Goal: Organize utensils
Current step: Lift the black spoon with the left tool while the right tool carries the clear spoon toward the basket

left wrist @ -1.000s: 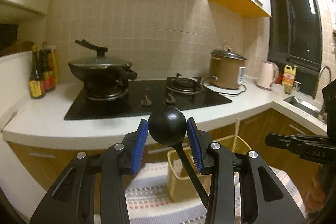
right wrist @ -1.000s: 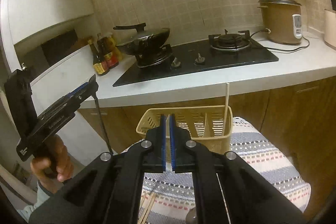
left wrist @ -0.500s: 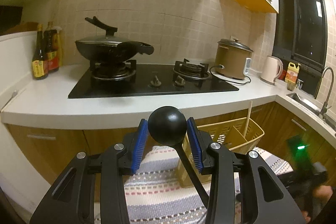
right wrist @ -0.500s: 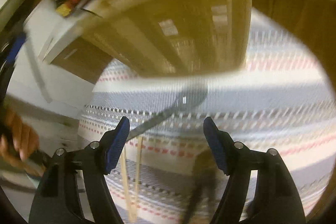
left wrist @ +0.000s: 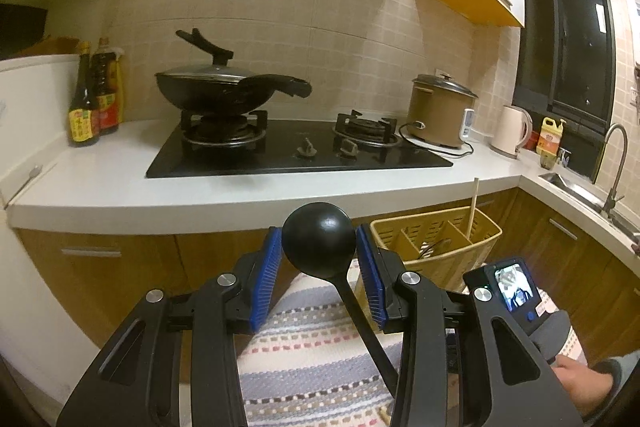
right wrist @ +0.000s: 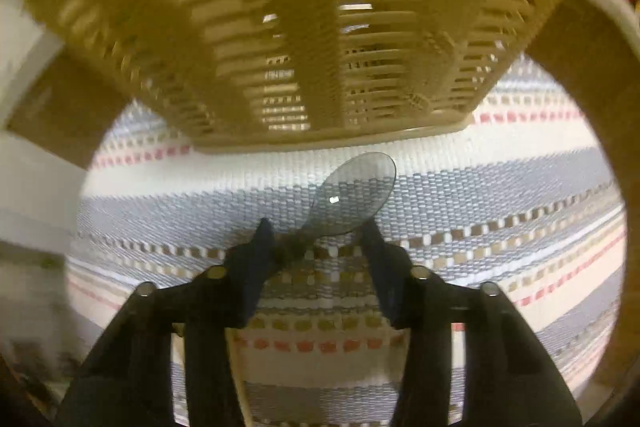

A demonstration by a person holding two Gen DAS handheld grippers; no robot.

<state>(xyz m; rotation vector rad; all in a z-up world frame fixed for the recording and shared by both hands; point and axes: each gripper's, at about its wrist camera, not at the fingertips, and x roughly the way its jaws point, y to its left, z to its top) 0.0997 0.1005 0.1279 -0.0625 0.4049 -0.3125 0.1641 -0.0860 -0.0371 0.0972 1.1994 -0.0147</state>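
Ladle in the left claw, grey spoon between the spread fingers of the right claw.

Black ladle (left wrist: 319, 245) sits bowl-up at lower centre of the left view, pinched between the blue pads of the left claw (left wrist: 319, 269), its handle slanting down to the right. Right claw (right wrist: 318, 241) stands wide apart, low over a striped woven mat (right wrist: 460, 187), holding nothing; a translucent grey spoon (right wrist: 354, 199) lies on the mat at its fingertips, handle end between them, though contact is unclear. Yellow slotted utensil basket (right wrist: 320, 27) stands just behind the spoon; in the left view the basket holds one upright chopstick (left wrist: 474, 205), below the white worktop (left wrist: 100, 183).
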